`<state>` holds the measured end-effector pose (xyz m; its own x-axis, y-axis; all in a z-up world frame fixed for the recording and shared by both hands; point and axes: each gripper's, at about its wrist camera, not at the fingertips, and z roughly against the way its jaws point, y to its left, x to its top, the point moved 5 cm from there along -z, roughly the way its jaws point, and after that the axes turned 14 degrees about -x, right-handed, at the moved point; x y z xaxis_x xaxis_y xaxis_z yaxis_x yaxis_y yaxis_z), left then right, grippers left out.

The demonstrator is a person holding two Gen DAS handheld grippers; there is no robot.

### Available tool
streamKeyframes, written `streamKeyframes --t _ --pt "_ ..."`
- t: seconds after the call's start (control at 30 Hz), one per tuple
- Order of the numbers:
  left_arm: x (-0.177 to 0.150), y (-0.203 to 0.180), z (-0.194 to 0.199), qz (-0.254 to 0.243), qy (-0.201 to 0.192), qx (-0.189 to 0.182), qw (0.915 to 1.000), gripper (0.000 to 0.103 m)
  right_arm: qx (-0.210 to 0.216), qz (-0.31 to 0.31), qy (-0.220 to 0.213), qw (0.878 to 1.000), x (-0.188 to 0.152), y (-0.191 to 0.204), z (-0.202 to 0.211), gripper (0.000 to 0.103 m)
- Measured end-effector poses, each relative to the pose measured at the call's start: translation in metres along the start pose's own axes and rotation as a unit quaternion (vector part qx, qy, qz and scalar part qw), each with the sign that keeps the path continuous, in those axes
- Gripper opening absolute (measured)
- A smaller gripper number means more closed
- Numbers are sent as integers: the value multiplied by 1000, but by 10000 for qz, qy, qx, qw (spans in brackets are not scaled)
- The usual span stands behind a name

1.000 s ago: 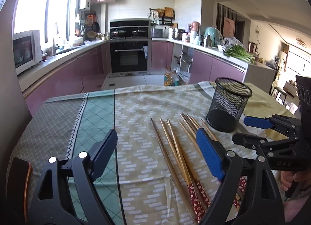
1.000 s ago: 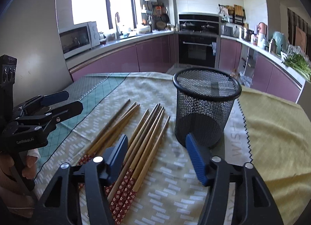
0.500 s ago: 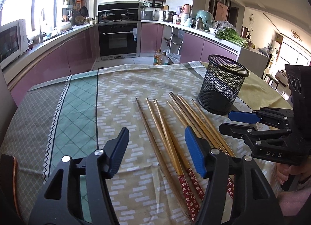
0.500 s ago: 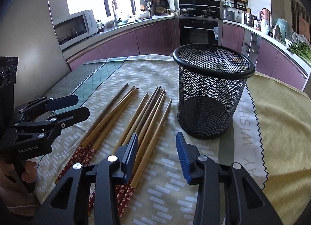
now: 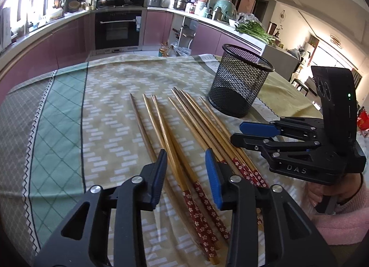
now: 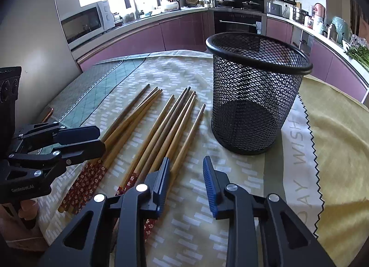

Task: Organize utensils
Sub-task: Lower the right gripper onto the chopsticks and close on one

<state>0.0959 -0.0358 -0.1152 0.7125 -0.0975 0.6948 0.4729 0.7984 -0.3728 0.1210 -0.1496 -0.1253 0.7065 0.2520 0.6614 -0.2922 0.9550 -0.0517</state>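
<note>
Several wooden chopsticks [image 5: 184, 133] with red flowered ends lie side by side on the tablecloth; they also show in the right wrist view [image 6: 161, 128]. A black mesh cup [image 5: 239, 85] stands upright and empty to their right, close in the right wrist view [image 6: 253, 96]. My left gripper [image 5: 186, 170] is open, low over the left group of chopsticks, with two of them between its fingers. My right gripper [image 6: 186, 181] is open, its left finger over the rightmost chopsticks. Each gripper shows in the other's view, the right [image 5: 253, 133] and the left [image 6: 78, 138].
The patterned tablecloth [image 5: 110, 110] has a green band on the left and a yellow cloth [image 6: 334, 128] on the right. A phone-like object [image 6: 47, 115] lies at the table's left edge. Kitchen counters and an oven stand behind the table.
Both grippers have moved down and forward toward the chopsticks. Both jaws have narrowed but stay open.
</note>
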Motion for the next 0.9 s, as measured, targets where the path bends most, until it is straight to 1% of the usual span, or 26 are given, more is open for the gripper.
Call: streamKeyframes --t 0.1,0.17,0.23,0.3,0.43,0.6,0.67,0.73,0.9 --pt "-1 0 1 29 25 -5 10000 31 -33 23 5 10000 -2 -2 1 28" --pt "0 4 2 103 18 -80 9999 30 -86 53 19 9999 -2 -4 1 27" --pt "1 9 5 202 -24 -94 9997 30 -124 81 60 9999 -3 -5 0 24" --pt "3 15 6 206 -38 69 9998 29 -120 85 80 9999 -4 -5 0 24" --pt "8 26 3 246 53 234 9994 28 -124 110 82 9998 -4 -5 -1 24" --pt "14 38 -10 231 284 378 9986 19 -125 131 91 9998 -3 -3 -2 24" --pt "15 42 -14 202 380 441 9981 19 -128 130 90 9998 -3 -3 -2 24" --pt "15 45 -19 199 435 426 9979 20 -120 109 100 9998 -1 -3 -3 24" --pt "22 45 -29 18 531 636 9966 20 -108 171 114 9997 4 0 -6 26"
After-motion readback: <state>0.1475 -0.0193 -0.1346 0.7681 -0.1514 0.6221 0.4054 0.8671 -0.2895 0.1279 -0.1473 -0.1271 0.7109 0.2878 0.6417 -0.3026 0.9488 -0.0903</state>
